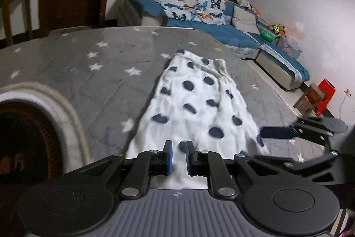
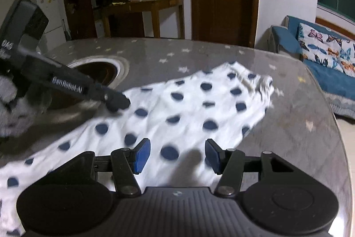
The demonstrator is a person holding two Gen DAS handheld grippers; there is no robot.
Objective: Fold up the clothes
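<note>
Garment [image 1: 195,103], one, pinched by left gripper [image 1: 179,158]; right gripper [image 2: 177,156] spread.

Grey star-print table [image 1: 66,63]; white navy-dotted garment [image 1: 195,101] spread flat; round, possibly woven mat [image 1: 73,108] beside.

"genrobot.ai" in white on the left claw [image 2: 117,101] arm
</note>
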